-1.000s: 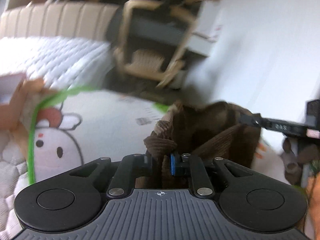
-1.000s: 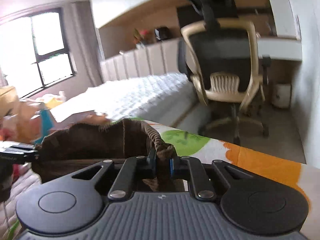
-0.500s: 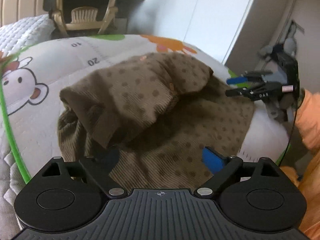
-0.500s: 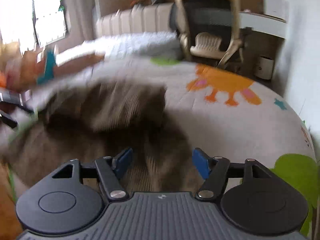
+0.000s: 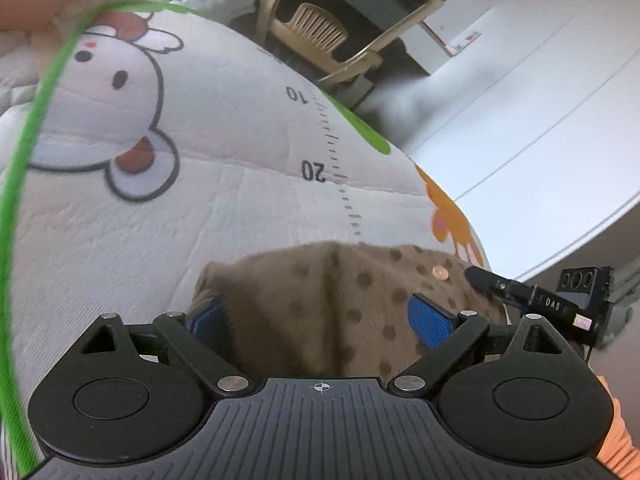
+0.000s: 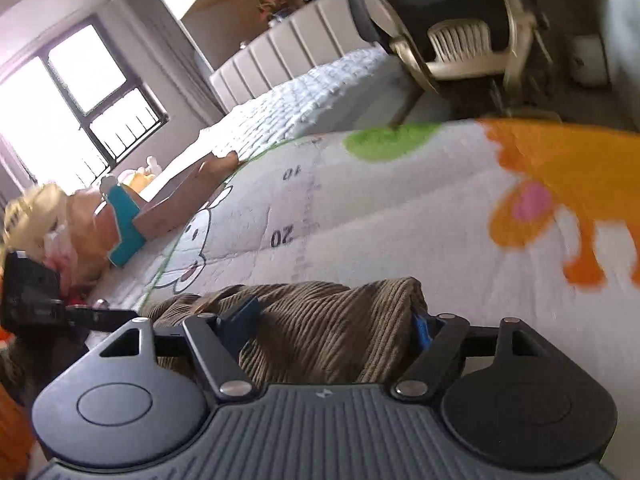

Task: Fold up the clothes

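A brown garment lies bunched on the printed play mat (image 5: 240,208). In the left wrist view its dotted side (image 5: 352,280) fills the gap between the wide-apart blue pads of my left gripper (image 5: 320,316), which is open. The right wrist view shows its ribbed corduroy side (image 6: 320,320) between the spread fingers of my right gripper (image 6: 330,324), also open. Each gripper shows in the other's view: the right gripper (image 5: 520,292) at the garment's right end, the left gripper (image 6: 80,314) at its left end. The garment's near part is hidden under the gripper bodies.
The mat (image 6: 400,208) carries cartoon animals and a ruler print and has a green border (image 5: 24,152). A beige office chair (image 6: 460,36) stands beyond its far edge. A quilted bed (image 6: 296,112) is behind, white cabinet doors (image 5: 520,100) to the right, toys (image 6: 60,232) at the left.
Both grippers held the garment up shut a second ago, then let go. The garment now lies on the mat and both open grippers have come down low around its edge.
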